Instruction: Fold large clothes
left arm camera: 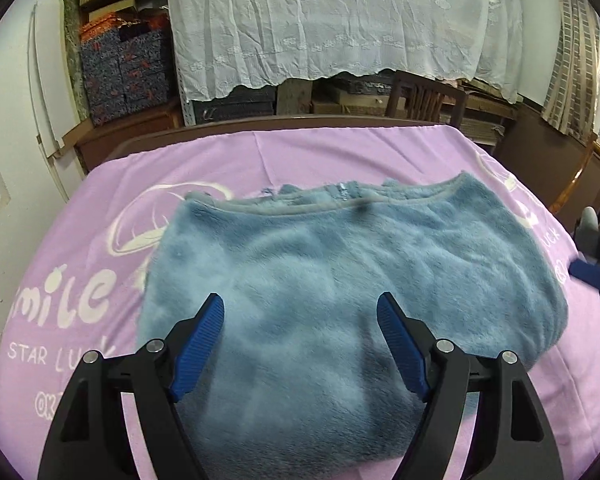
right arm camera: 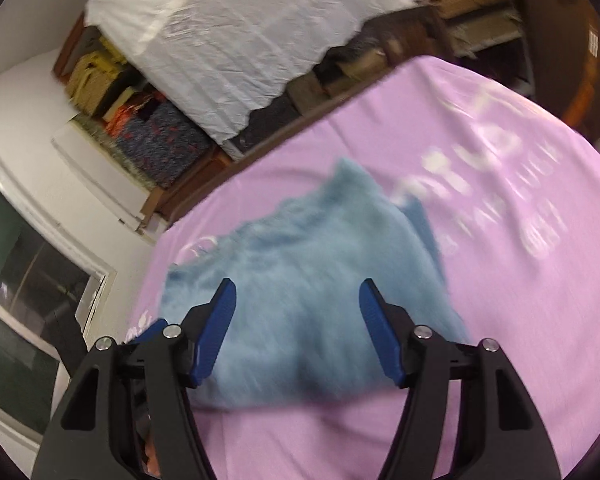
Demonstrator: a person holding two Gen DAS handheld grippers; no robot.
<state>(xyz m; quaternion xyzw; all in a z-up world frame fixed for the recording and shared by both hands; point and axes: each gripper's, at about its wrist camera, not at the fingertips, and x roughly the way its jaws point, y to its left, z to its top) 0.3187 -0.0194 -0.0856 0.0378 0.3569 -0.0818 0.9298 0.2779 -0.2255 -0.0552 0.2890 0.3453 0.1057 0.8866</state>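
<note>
Far left in the left wrist view: white wall, then stacked patterned boxes (left arm camera: pixel 124 72) on a shelf. Below, a lilac cloth (left arm camera: pixel 308 152) with white "smile" and "STAR LUCK" lettering, spread over the tabletop (left arm camera: pixel 220 130), whose dark wooden edge shows behind it. Mid-frame, a fluffy light-blue garment (left arm camera: pixel 320 264), folded into a compact wad, lying flat on the cloth, neckline trim toward the far edge. Left tongs (left arm camera: pixel 300 316) hovering above the garment's near part, blue pads spread wide, gripping nothing. Behind, a white lace curtain (left arm camera: pixel 340 20) draped over shelving; a wooden chair (left arm camera: pixel 424 96) just past the tabletop. At the far right edge, the blue tip of the right tongs (left arm camera: pixel 592 278) over the cloth, clear of the garment.

Right wrist view, blurred and tilted: window (right arm camera: pixel 24 280) at left, then the same garment (right arm camera: pixel 300 264) on the lilac cloth (right arm camera: pixel 480 320), right tongs (right arm camera: pixel 298 312) above its near edge, pads spread apart and empty.
</note>
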